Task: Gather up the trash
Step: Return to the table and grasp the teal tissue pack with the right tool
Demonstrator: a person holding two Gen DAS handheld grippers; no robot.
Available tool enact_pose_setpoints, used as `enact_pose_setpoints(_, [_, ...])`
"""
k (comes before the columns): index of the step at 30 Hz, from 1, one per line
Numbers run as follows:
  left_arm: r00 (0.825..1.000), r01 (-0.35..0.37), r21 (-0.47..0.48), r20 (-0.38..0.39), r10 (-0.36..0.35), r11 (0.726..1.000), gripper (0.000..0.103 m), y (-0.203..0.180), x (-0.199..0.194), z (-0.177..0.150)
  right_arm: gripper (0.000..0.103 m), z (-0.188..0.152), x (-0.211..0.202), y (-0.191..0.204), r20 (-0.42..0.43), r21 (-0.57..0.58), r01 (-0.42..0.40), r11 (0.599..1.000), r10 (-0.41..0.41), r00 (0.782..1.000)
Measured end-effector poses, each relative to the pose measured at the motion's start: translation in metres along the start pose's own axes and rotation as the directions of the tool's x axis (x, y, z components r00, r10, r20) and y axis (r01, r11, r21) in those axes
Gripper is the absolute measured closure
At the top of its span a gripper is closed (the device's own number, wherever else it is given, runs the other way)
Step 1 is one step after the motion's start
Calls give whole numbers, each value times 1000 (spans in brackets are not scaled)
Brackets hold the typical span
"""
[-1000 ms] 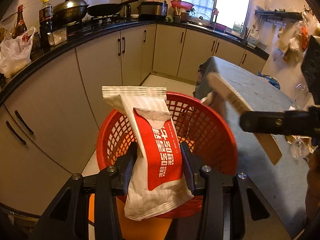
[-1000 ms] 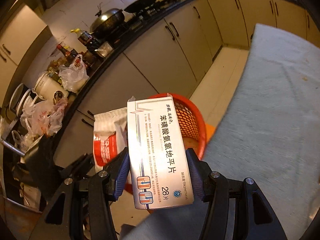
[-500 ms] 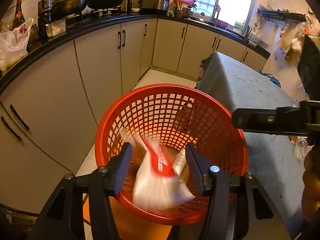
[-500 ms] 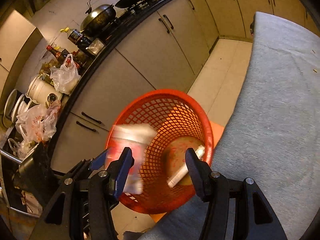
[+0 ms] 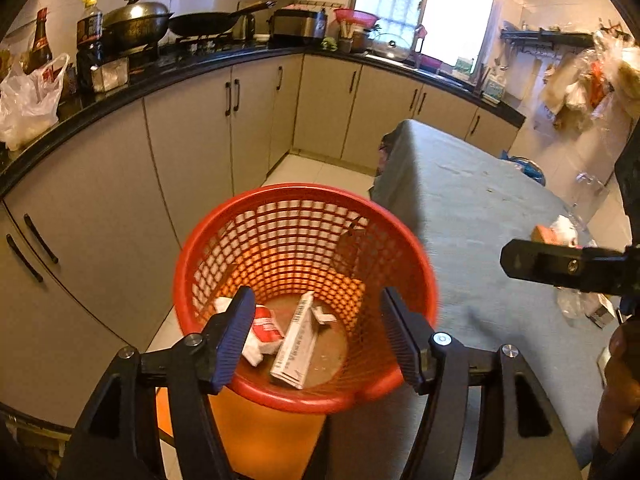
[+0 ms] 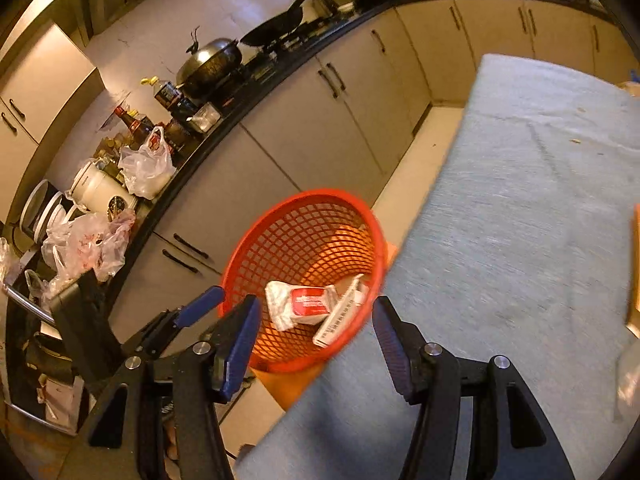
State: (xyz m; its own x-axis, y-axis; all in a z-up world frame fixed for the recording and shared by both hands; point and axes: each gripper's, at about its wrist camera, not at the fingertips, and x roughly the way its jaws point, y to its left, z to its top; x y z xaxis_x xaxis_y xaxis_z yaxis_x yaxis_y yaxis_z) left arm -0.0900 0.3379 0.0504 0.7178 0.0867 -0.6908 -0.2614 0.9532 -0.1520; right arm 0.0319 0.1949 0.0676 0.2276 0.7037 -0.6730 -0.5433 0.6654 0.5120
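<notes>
A red mesh basket stands on an orange stool beside the table; it also shows in the right wrist view. Inside lie a red-and-white snack bag and a white medicine box. My left gripper is open and empty above the basket's near rim. My right gripper is open and empty, above the table edge next to the basket. The right gripper's black finger shows in the left wrist view.
A table with a grey-blue cloth lies right of the basket, with crumpled wrappers and clear plastic near its right edge. Beige cabinets under a black counter with pots and bags run along the left.
Both grippers opened and let go: the snack bag and the medicine box fell into the basket and now lie on its bottom. Both grippers have drawn back a little.
</notes>
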Motion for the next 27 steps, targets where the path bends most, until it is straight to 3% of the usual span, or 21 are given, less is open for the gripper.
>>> enact_pose_setpoints(8, [997,74,53,7,-74,996,38,-51,-13,-7,36,-33,-54,-33,84,27,55,998,-57,995])
enact_pose_setpoints(15, [987,163,130,-33,-160,978,37,-118,-6,-15,36,-73,-110,-77,146,62,96,993,-104,984])
enact_pose_setpoints(20, [972,230,187,-93,-216,955,35,-172,5,-22,35,-107,-167,-125,191,149,180,972,-207,960])
enact_pose_setpoints(24, [961,269,216,-130,-245,939,32,-206,10,-24,27,-137,-217,-168,223,235,286,929,-338,914])
enact_pose_setpoints(27, [949,303,224,-159,-271,926,26,-232,16,-21,26,-156,-239,-195,226,300,314,901,-387,894])
